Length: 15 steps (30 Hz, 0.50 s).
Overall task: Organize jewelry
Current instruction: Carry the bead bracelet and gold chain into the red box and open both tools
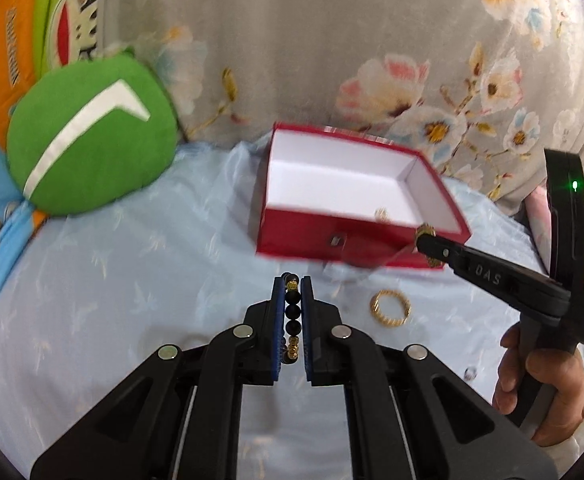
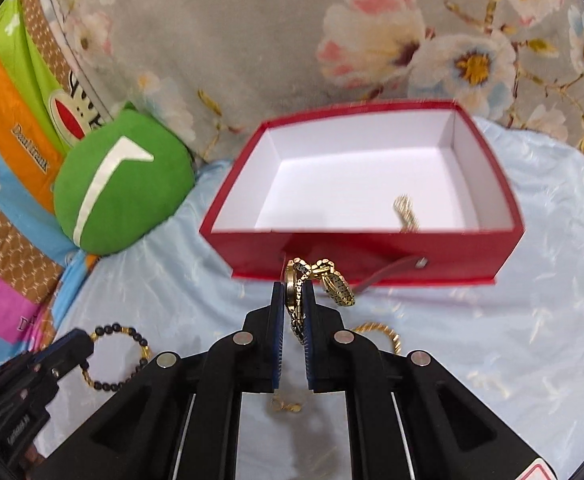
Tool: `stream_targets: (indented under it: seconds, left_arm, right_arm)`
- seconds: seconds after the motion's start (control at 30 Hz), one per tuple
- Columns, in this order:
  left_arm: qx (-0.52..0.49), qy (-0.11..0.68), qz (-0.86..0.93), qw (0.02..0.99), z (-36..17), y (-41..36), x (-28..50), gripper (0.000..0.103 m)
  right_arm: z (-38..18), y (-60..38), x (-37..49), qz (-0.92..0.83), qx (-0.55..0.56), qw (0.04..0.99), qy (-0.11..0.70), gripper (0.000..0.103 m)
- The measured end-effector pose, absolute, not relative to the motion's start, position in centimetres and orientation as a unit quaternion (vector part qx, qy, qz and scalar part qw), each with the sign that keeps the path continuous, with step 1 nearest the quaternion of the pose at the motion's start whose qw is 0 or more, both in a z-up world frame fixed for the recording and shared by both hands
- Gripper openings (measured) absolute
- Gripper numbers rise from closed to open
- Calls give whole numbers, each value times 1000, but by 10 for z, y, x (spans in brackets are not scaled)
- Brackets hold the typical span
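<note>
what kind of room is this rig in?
Likely a bedroom, working on a bed: the red box sits on a rumpled pale blue sheet, with a floral quilt piled behind and a green plush cushion beside it. No hard tabletop in view.

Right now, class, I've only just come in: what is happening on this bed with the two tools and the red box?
A person is sorting jewelry into the open red box on the pale blue sheet. The left gripper has its jaws shut on a black-and-gold bead bracelet. The right gripper is shut on a gold watch, held just in front of the box. One gold piece lies inside already; a gold ring bracelet waits on the sheet.
</note>
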<state>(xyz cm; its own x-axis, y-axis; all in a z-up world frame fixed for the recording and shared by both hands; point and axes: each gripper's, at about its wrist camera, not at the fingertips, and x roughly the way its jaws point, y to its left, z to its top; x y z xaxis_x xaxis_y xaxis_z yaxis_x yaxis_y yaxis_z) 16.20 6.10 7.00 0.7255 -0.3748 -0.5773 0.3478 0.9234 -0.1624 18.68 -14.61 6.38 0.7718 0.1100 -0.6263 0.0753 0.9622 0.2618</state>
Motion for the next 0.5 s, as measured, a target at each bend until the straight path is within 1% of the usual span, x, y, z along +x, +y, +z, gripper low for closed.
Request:
stream_targets:
  seconds: [0.23,0.37,0.5]
  left_arm:
    - [7,242,-200,950,125,19,209,7]
    - [14,229,-204,952,143,-9,249,7]
    - [16,226,-202,953,149,-37,291,7]
  right_arm:
    - [105,-204,221,11,138,938,317,8]
    - [114,-228,251,4,131,940,315,8]
    - [115,-247,287,2,127,938,322,8]
